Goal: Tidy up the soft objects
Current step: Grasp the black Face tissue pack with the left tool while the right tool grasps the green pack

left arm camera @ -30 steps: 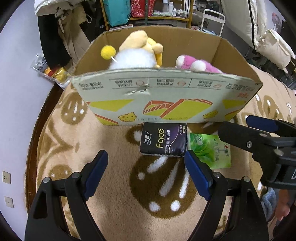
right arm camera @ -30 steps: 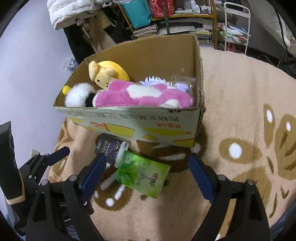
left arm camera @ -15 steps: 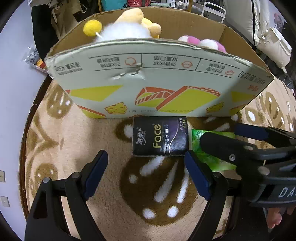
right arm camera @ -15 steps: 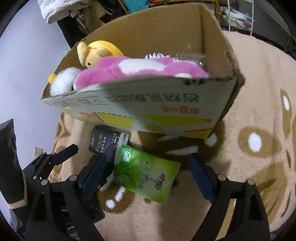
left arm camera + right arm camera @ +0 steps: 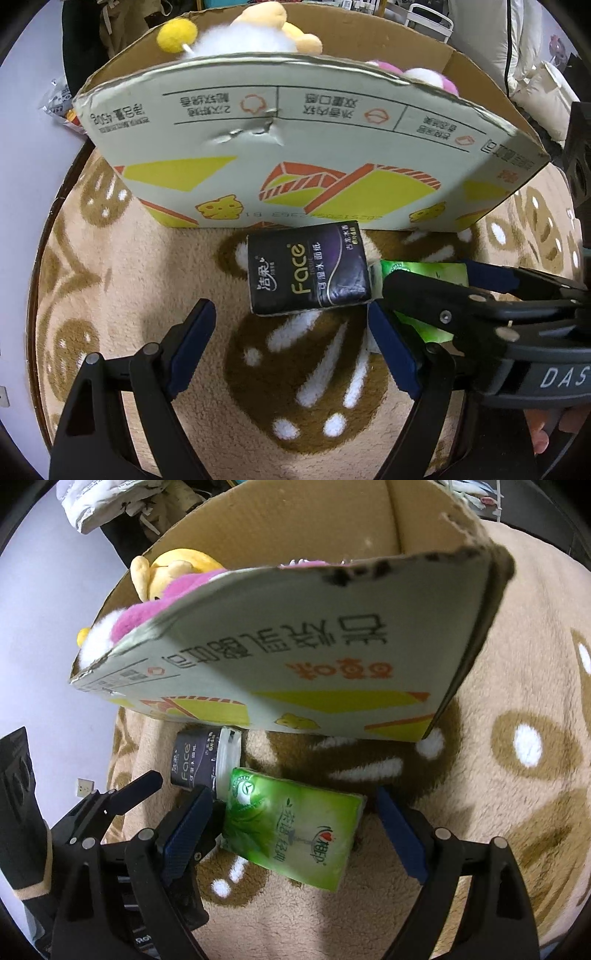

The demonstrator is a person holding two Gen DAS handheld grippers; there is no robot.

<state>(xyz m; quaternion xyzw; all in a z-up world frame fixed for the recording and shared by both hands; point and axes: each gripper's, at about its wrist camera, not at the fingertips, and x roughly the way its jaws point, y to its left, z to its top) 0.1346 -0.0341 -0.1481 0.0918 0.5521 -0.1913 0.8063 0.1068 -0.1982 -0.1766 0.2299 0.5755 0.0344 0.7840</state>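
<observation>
A black "Face" tissue pack [image 5: 308, 269] lies on the rug just in front of the cardboard box [image 5: 295, 155]. My left gripper [image 5: 291, 332] is open and low, its fingers on either side of the pack's near end. A green tissue pack [image 5: 291, 829] lies beside the black pack [image 5: 195, 760]. My right gripper [image 5: 295, 827] is open and straddles the green pack. In the left wrist view the right gripper's arm covers most of the green pack [image 5: 424, 271]. The box holds a yellow plush [image 5: 173, 568], a pink plush [image 5: 155, 609] and a white plush [image 5: 240, 38].
A beige rug with brown and white patterns [image 5: 517, 775] covers the round surface. The tall box wall stands right behind both packs. The left gripper's body [image 5: 110, 812] sits close to my right gripper's left finger. Shelves and a hanging jacket are behind.
Both grippers have moved forward and down toward the packs. The box wall now looms larger. The right gripper's fingers now flank the green pack, and the left's reach the black one.
</observation>
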